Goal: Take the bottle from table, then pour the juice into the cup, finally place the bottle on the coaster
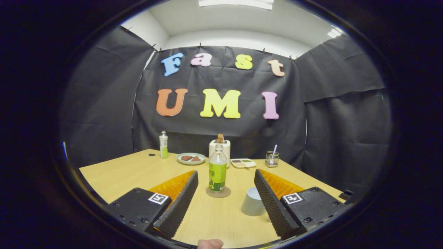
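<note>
My hand-held gripper (221,193) is spread wide over the wooden bench (117,176), holding nothing. The bottle (217,171) stands upright on a round coaster (218,192), just ahead and between the two fingers. The grey cup (252,202) sits nearer me, right of the bottle, touching or just beside the inner face of my right finger — partly in its way. Farther back stand a second, smaller bottle (163,144), a plate (191,158) (brown pieces on it), a white toaster (220,147), a small tray (243,163) and a wire holder (272,159). My fingertip (210,243) shows at the near edge.
</note>
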A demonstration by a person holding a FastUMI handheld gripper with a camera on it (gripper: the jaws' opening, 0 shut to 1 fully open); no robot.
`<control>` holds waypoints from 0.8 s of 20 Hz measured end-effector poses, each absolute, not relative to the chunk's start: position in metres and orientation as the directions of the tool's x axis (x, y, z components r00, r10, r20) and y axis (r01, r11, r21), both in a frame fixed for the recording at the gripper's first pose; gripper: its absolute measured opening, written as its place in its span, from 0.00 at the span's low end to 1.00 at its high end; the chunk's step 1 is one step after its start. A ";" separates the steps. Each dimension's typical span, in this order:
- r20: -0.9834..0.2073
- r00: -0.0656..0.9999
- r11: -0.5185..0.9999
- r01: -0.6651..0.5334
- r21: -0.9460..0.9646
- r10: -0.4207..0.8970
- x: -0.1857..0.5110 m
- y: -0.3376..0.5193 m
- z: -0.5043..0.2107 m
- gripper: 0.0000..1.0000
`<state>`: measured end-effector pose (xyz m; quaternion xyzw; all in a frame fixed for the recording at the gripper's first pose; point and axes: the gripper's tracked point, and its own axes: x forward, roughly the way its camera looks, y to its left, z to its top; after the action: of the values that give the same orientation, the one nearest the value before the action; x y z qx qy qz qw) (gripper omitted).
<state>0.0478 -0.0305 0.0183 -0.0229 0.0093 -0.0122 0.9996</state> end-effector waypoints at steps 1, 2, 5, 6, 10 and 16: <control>-0.025 0.999 0.998 0.026 -0.050 -0.028 0.047 -0.030 0.017 1.00; -0.032 0.999 0.998 0.026 -0.052 -0.028 0.046 -0.029 0.014 1.00; -0.046 0.999 0.999 0.028 -0.047 -0.030 0.045 -0.026 0.006 1.00; -0.047 0.998 0.999 0.027 -0.044 -0.029 0.045 -0.026 0.005 1.00; -0.049 0.998 0.998 0.035 -0.045 -0.037 0.044 -0.027 0.003 1.00; -0.025 0.999 0.999 0.029 -0.034 -0.030 0.042 -0.025 0.008 1.00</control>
<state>0.0420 -0.0249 0.0083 -0.0167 0.0127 -0.0147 0.9997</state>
